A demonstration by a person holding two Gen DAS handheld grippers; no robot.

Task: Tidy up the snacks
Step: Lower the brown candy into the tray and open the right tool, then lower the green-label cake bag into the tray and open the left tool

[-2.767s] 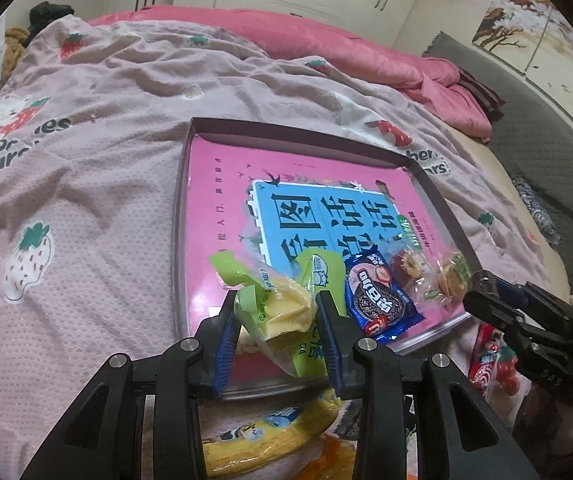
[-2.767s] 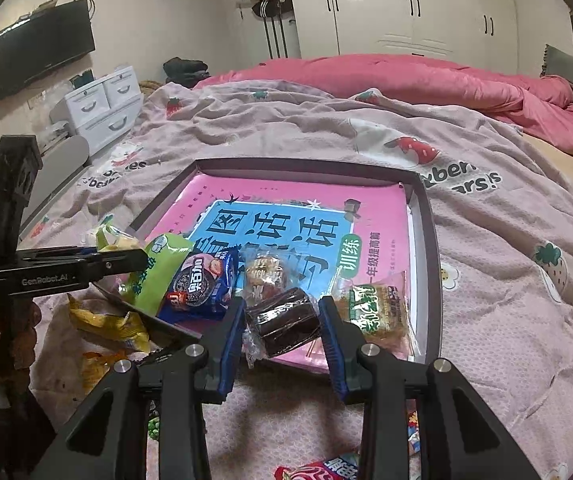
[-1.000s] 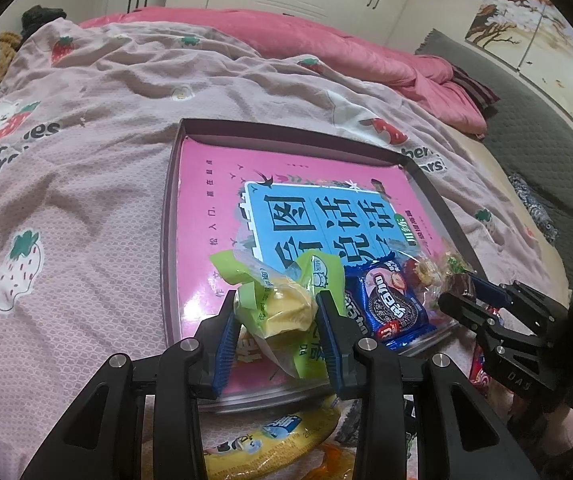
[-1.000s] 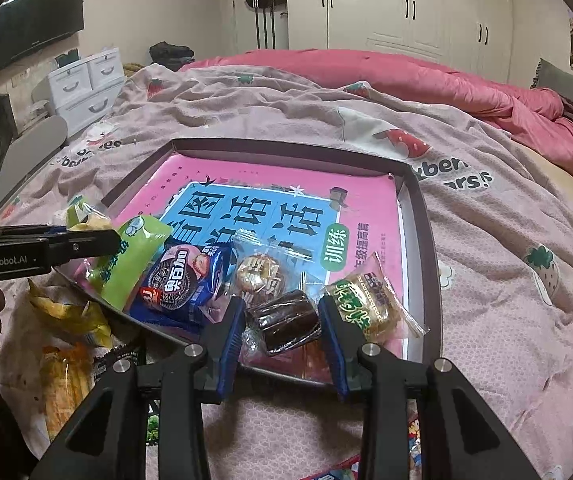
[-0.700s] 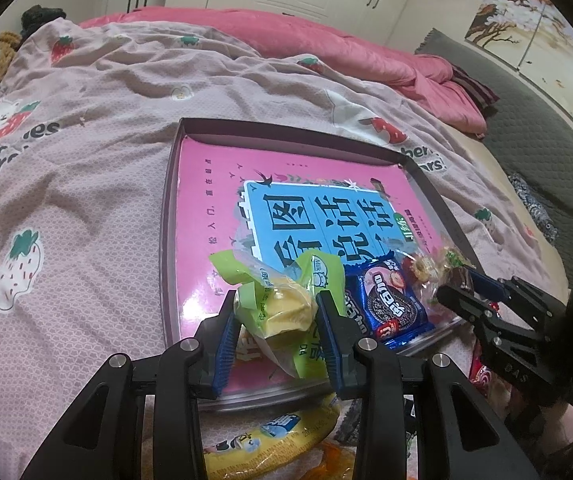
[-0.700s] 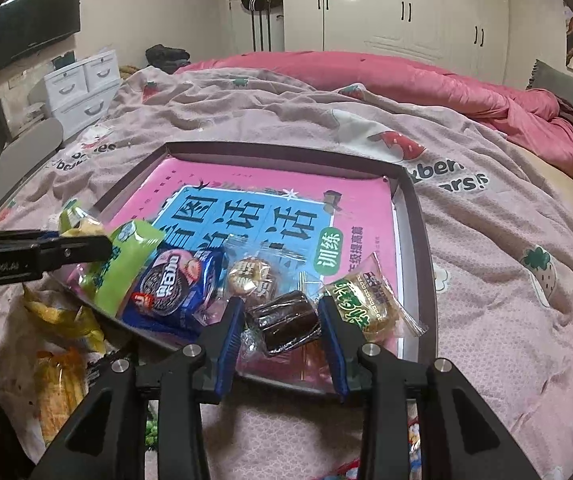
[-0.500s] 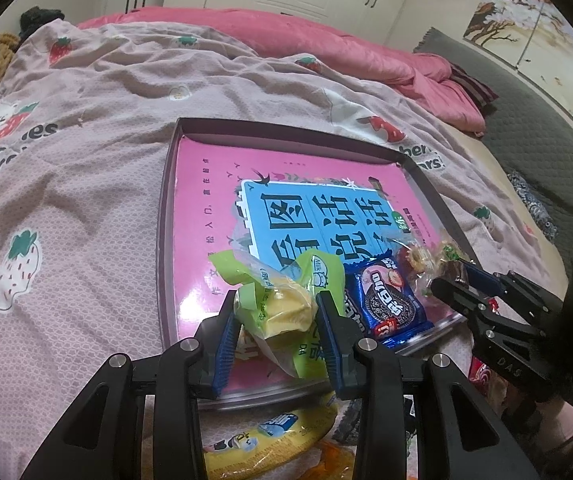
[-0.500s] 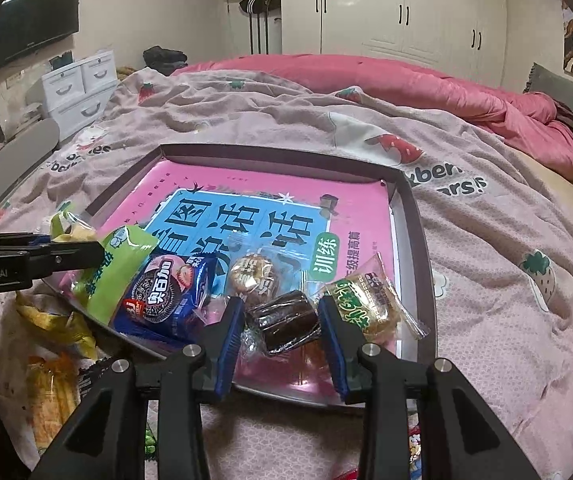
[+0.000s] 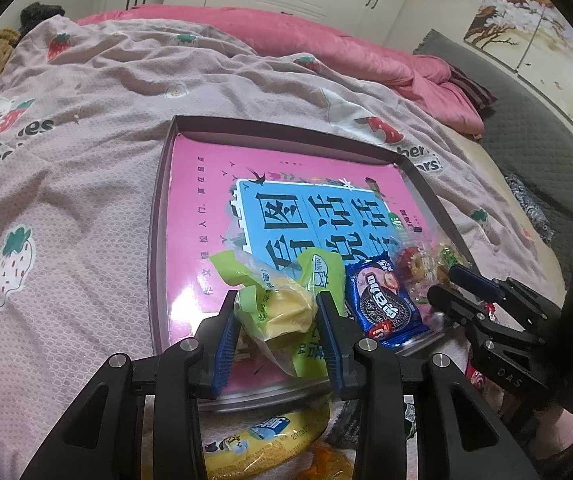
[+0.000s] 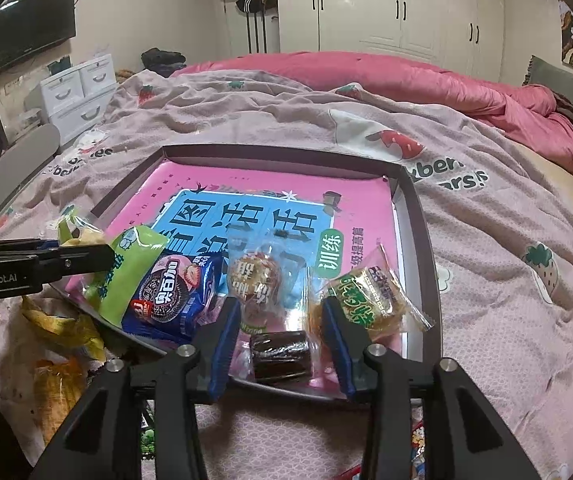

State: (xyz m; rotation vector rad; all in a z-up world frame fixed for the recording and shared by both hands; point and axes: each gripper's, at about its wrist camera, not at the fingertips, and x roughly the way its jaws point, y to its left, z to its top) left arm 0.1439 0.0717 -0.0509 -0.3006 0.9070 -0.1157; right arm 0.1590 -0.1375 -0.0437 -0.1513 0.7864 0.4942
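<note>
A shallow dark-rimmed tray (image 10: 414, 208) lined with a pink and blue printed sheet lies flat on a bed. Along its near edge sits a row of wrapped snacks: a green packet (image 10: 126, 268), a blue cookie packet (image 10: 170, 296), a clear-wrapped round pastry (image 10: 256, 276), a dark brown cake (image 10: 280, 354) in clear wrap, and a green-labelled golden pastry (image 10: 366, 300). A yellow cake in a green and clear wrapper (image 9: 282, 308) is held above the tray's near edge.

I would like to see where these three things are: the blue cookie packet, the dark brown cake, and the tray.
blue cookie packet (image 10: 170, 298): right wrist view, on the cookie picture on its front.
dark brown cake (image 10: 280, 356): right wrist view, on the middle of the cake inside its clear wrapper.
tray (image 10: 420, 216): right wrist view, on its right rim.
</note>
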